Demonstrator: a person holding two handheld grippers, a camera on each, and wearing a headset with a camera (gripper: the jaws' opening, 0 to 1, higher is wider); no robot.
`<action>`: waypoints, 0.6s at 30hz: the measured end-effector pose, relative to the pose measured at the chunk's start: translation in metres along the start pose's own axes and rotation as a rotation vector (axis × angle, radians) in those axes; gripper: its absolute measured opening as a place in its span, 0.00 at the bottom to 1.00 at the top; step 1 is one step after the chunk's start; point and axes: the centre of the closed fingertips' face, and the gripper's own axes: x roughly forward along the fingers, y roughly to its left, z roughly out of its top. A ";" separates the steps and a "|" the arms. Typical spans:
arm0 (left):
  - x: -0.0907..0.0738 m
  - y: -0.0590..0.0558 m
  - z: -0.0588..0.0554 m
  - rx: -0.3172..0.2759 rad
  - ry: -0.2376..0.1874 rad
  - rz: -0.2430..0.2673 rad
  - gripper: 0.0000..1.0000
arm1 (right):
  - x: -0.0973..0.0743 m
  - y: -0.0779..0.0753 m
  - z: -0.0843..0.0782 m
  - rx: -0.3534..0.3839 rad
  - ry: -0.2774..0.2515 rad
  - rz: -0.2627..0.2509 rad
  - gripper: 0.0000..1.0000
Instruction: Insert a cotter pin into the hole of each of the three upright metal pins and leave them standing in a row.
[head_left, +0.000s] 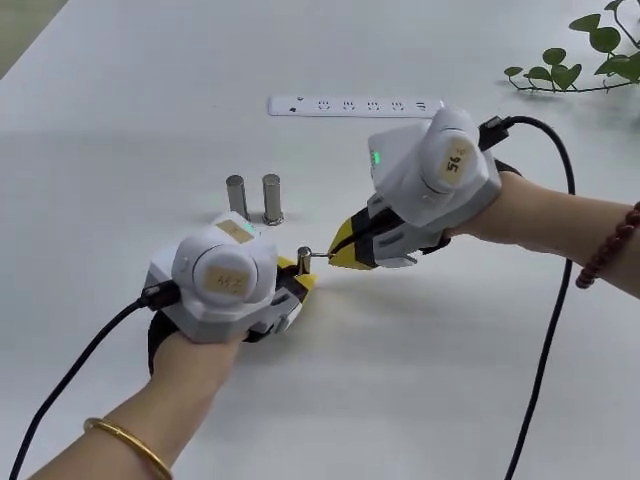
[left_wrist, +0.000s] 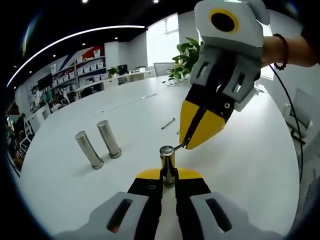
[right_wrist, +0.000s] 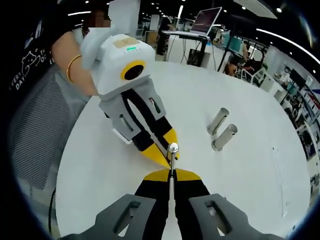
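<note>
I see two steel pins, the left pin (head_left: 237, 196) and the right pin (head_left: 271, 198), upright side by side at the far left. The third pin (head_left: 304, 260) stands nearer, to their right, with a thin cotter pin (head_left: 320, 255) lying level, its tip against the pin's head.

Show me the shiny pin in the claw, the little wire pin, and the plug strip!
metal pin (left_wrist: 168, 165): left gripper view, its shiny side.
cotter pin (right_wrist: 172, 160): right gripper view, its thin shaft.
power strip (head_left: 355, 105): head view, its middle.
</note>
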 end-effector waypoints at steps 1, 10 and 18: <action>0.000 0.000 0.000 0.000 -0.002 0.000 0.05 | 0.000 -0.001 0.001 0.023 -0.014 -0.001 0.00; 0.001 -0.001 0.000 -0.001 -0.005 0.003 0.05 | 0.001 0.000 0.002 0.026 -0.010 -0.005 0.00; 0.002 -0.003 0.001 0.008 -0.005 0.009 0.05 | 0.009 0.000 0.012 0.030 -0.024 -0.002 0.00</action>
